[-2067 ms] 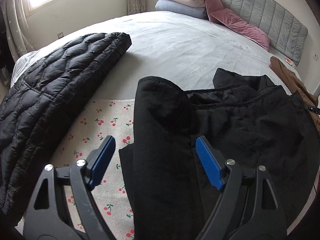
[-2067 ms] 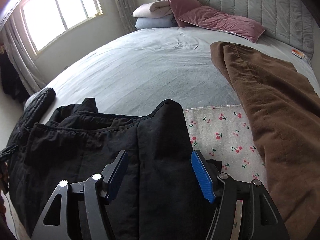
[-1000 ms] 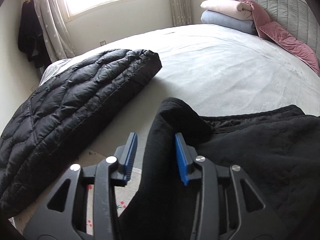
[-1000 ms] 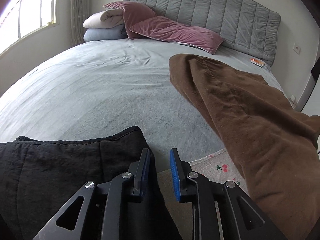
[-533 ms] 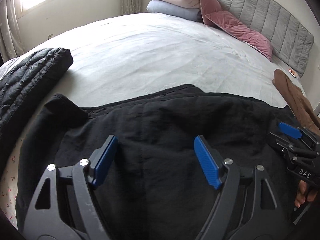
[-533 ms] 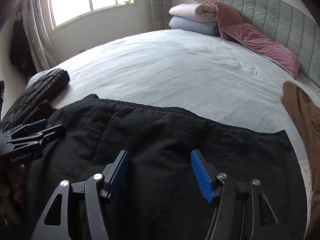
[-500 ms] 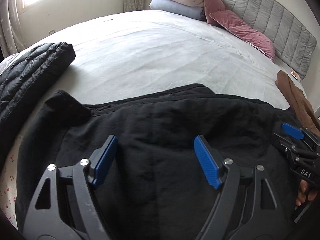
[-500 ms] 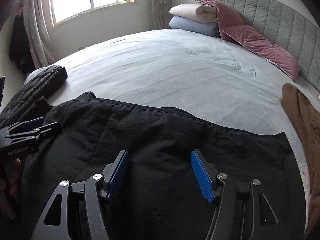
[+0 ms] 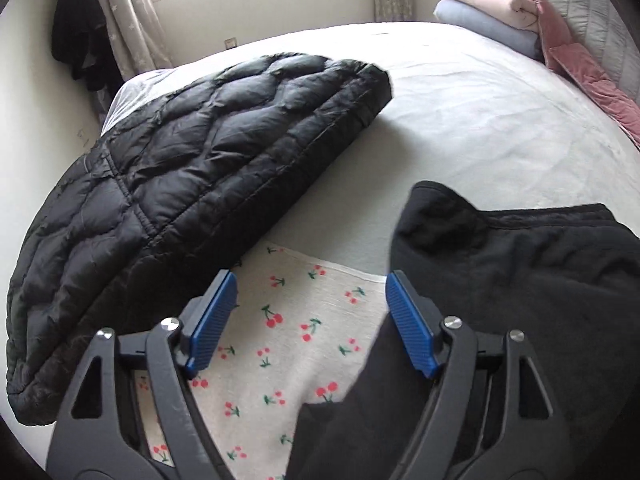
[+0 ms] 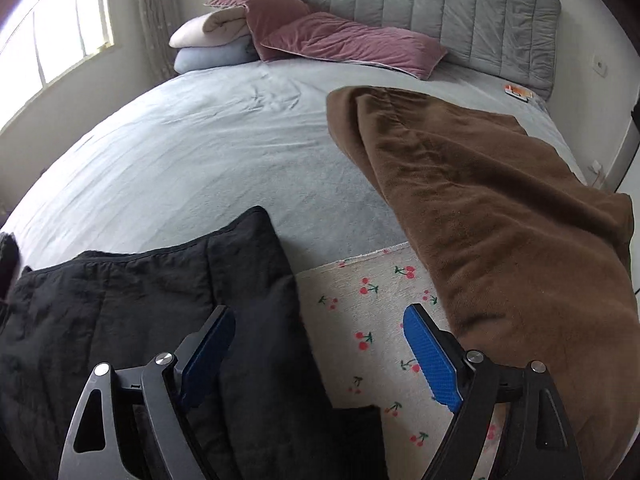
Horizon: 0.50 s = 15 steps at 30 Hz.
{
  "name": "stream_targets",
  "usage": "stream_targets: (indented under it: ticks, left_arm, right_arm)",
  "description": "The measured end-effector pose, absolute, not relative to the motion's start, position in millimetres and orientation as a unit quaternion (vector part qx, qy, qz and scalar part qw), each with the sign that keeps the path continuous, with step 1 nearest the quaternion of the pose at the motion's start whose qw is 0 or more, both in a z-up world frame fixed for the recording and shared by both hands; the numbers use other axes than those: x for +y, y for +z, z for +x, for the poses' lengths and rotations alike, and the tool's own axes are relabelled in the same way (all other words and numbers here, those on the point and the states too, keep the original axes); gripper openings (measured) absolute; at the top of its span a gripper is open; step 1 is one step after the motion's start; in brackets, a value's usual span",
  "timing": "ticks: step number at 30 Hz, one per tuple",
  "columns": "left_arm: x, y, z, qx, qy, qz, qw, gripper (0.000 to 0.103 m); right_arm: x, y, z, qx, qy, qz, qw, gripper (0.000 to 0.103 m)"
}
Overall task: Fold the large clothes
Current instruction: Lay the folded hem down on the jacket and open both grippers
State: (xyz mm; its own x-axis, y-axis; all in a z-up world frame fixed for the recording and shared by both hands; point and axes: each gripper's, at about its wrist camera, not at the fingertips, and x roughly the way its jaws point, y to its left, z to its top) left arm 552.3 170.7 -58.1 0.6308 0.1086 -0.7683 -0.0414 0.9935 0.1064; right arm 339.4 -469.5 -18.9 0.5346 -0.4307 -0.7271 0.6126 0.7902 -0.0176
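Note:
A black garment (image 9: 520, 280) lies folded on the bed, over a cherry-print cloth (image 9: 296, 320). In the right wrist view the garment (image 10: 140, 312) fills the lower left, with the cherry-print cloth (image 10: 376, 320) beside it. My left gripper (image 9: 310, 320) is open and empty, above the cloth at the garment's left edge. My right gripper (image 10: 320, 352) is open and empty, straddling the garment's right edge.
A black quilted puffer jacket (image 9: 180, 184) lies left of the cloth. A brown garment (image 10: 480, 208) lies at the right. Pink pillows (image 10: 340, 36), folded blankets (image 10: 208, 36) and a grey headboard (image 10: 460, 8) are at the far end. Grey sheet (image 10: 220, 152) spreads between.
Both grippers have moved outward from over the middle of the black garment to its left and right edges. Both stay open. The garment lies still.

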Motion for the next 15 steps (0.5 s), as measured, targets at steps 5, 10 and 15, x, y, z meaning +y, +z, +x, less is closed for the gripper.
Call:
stream_targets:
  ticks: [5,10,15]
  left_arm:
    - [97.7,-29.1,467.4,0.396,-0.087,0.048,0.913,0.089]
    - [82.8,-51.8,413.2,0.418,-0.111,0.068,0.899,0.089]
    - [143.1,-81.9,385.4,0.437,-0.059,0.065,0.895,0.089]
  right_arm:
    - [-353.1,-3.1,320.0,0.367,-0.2,0.061,0.906,0.088]
    - [-297.6,-38.6,285.9,0.397,-0.162,0.047,0.902,0.088]
    - [-334.9,-67.5,221.9,0.409,-0.202,0.057,0.888,0.088]
